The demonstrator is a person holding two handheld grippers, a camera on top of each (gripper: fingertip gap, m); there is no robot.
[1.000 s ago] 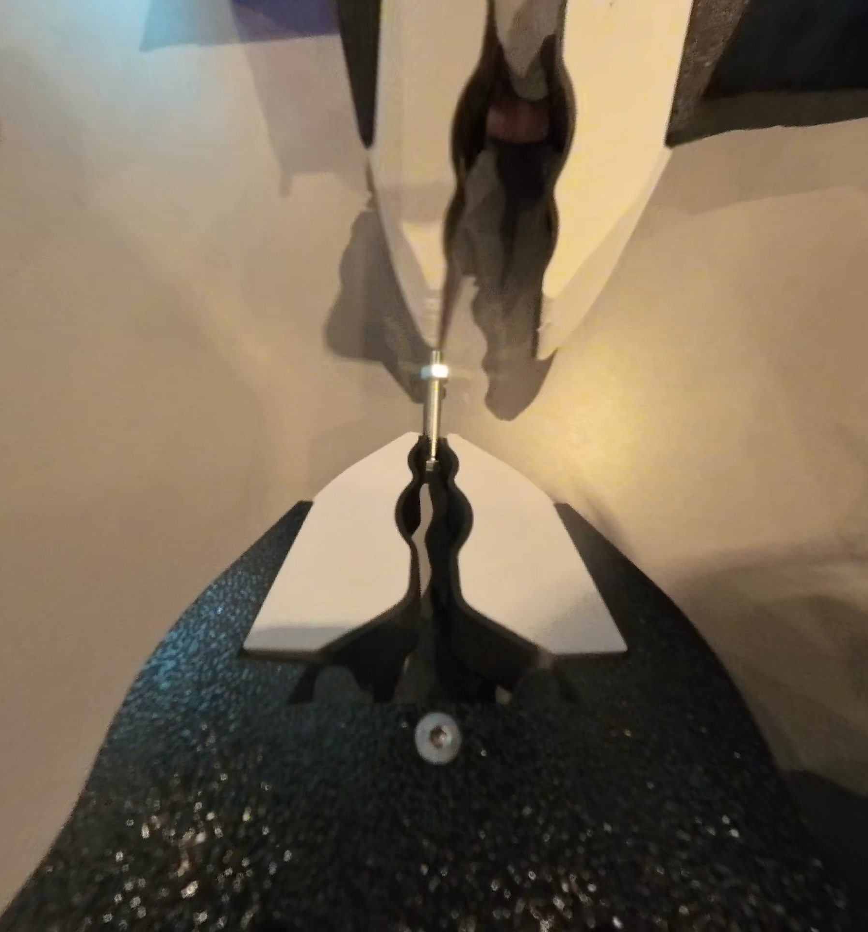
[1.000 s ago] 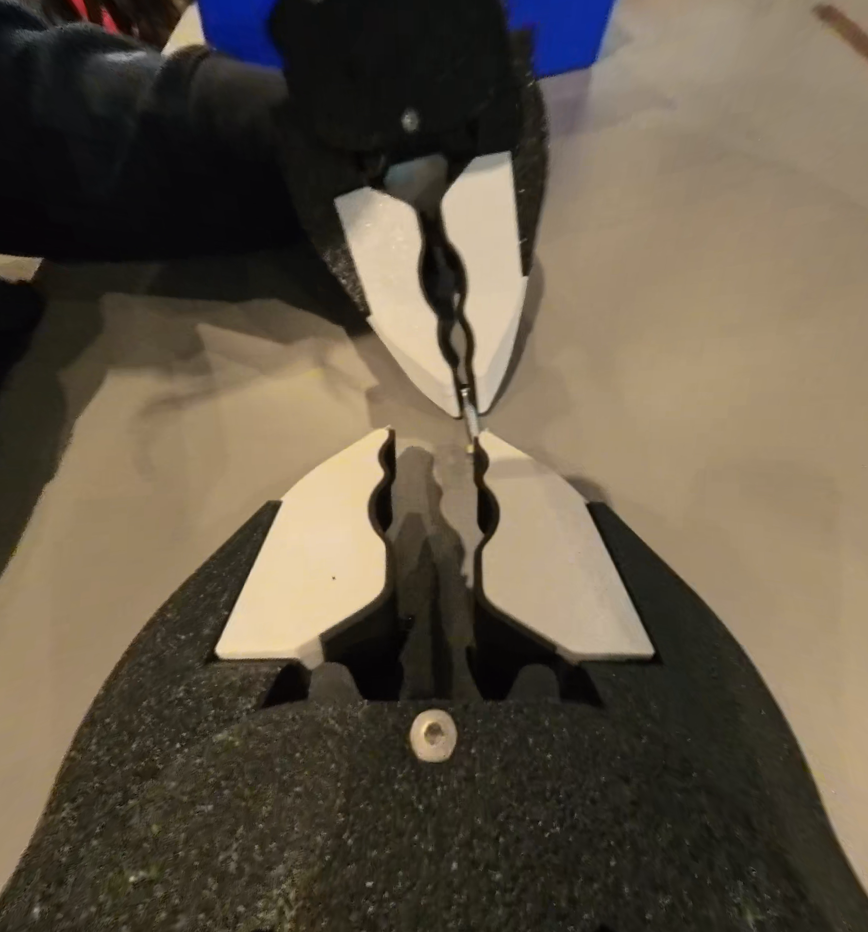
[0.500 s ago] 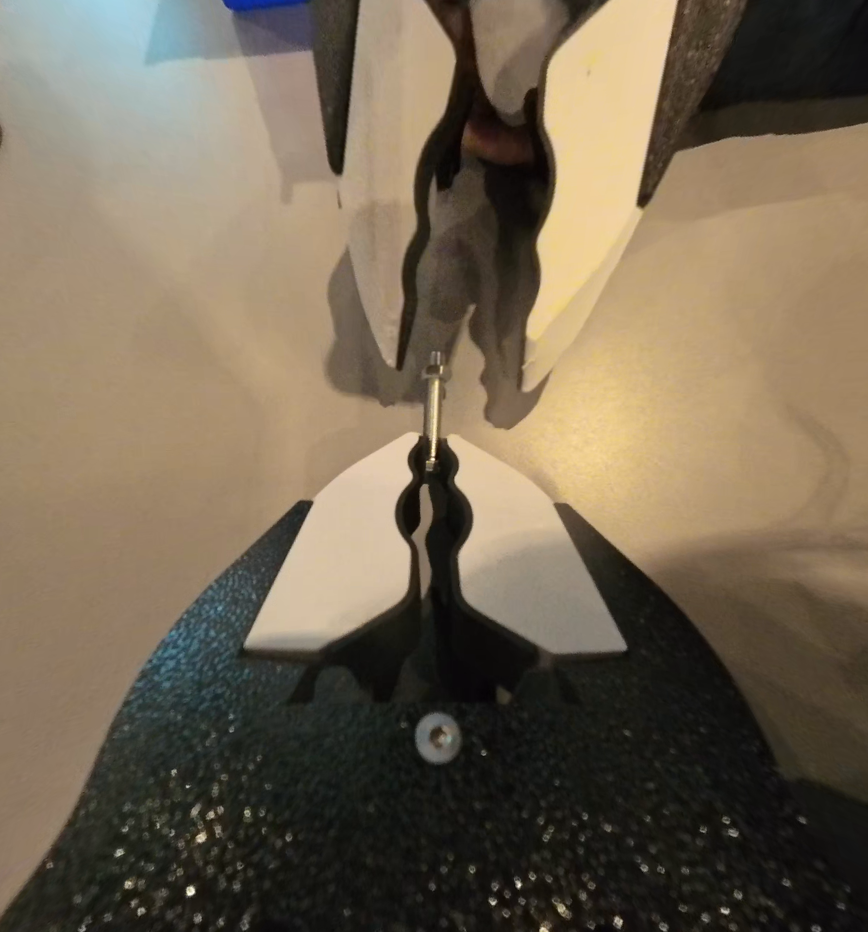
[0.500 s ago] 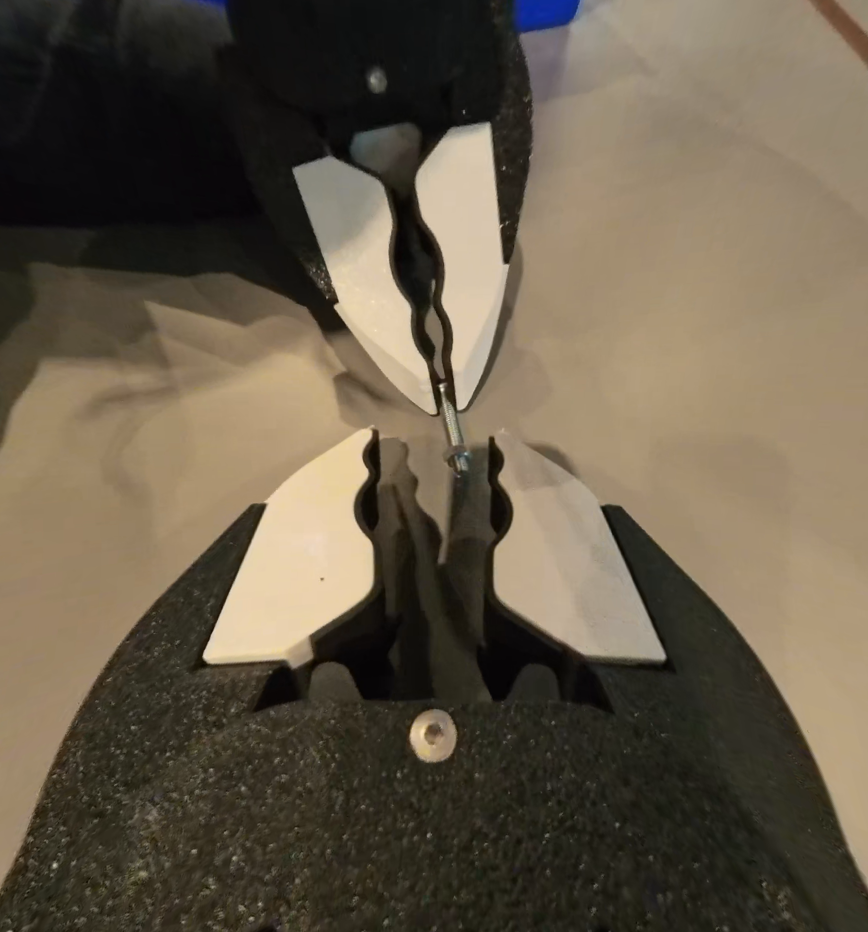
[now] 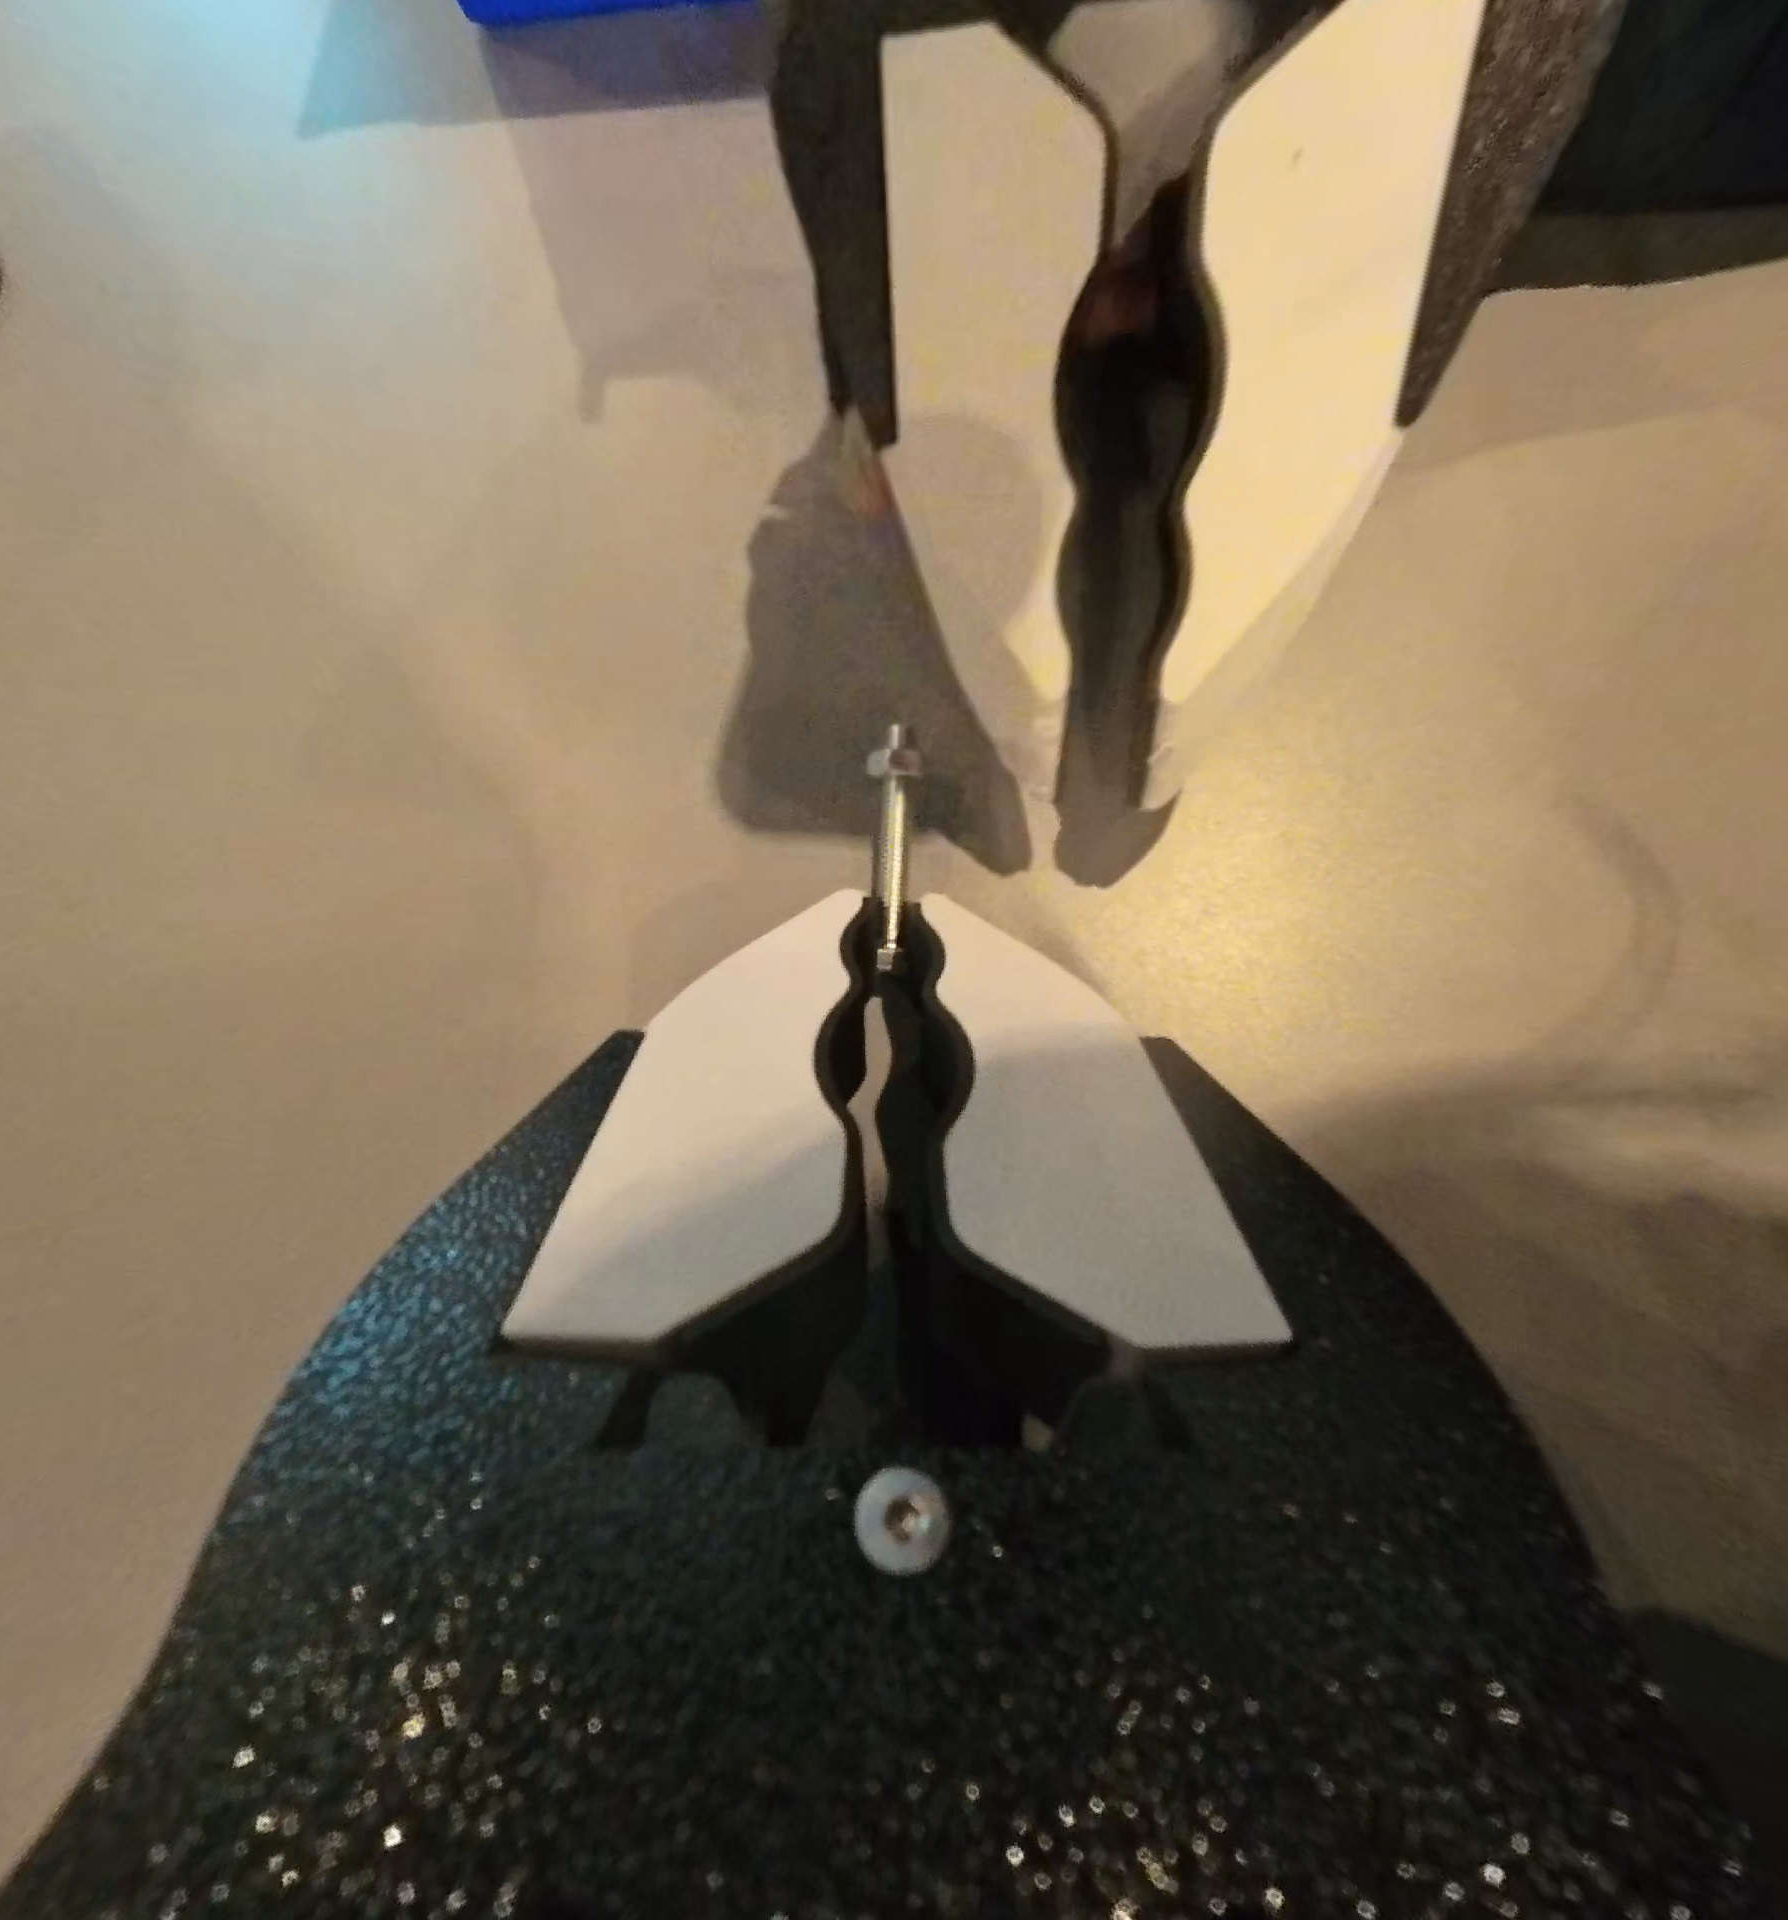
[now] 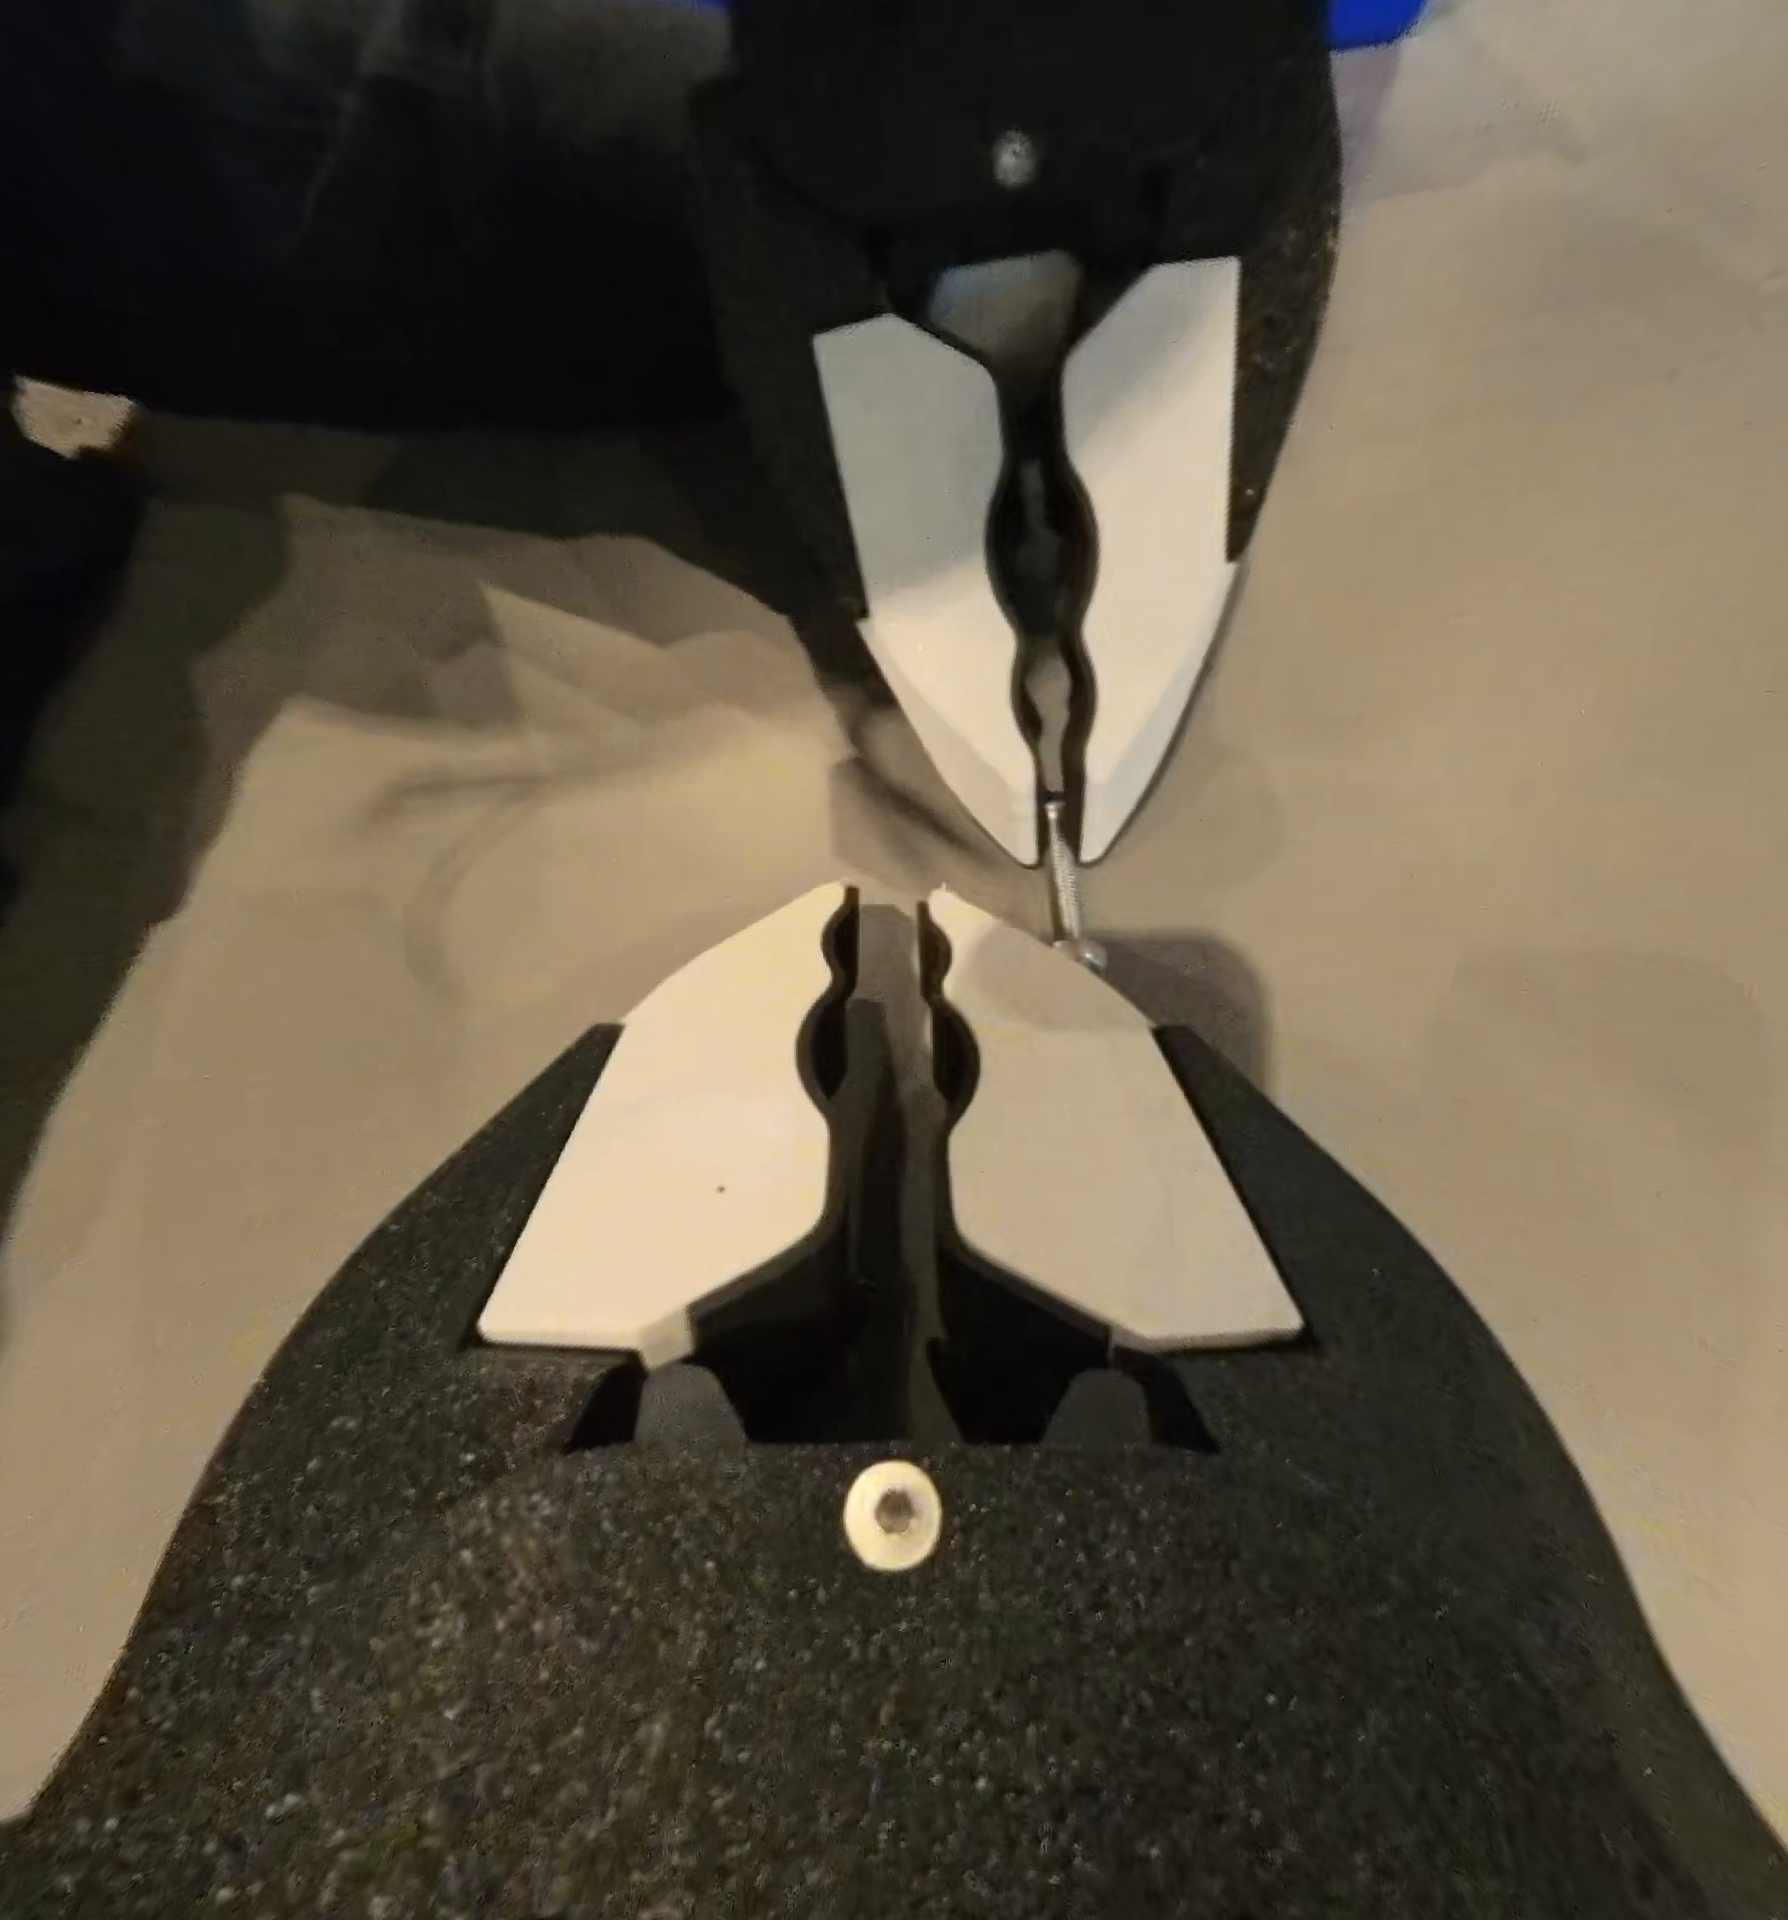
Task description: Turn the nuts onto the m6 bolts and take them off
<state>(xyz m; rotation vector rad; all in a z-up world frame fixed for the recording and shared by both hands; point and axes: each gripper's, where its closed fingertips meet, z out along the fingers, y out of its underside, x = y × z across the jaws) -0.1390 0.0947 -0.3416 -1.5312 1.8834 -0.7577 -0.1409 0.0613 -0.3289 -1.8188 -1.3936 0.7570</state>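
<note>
Both tongs (image 5: 888,914) (image 6: 888,904) have black speckled bodies, white wavy-edged fingers (image 5: 713,1143) and a silver socket screw (image 5: 902,1536).

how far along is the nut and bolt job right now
Done: the nut sits threaded near the tip of the bolt. In hand: the left gripper clamps the bolt's head end; the right gripper is empty, off the nut. Left: taking the nut off.

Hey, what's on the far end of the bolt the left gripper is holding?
A nut sits near the tip of the bolt, with a little thread poking past it. The bolt's head is hidden between the left gripper's fingers.
</note>
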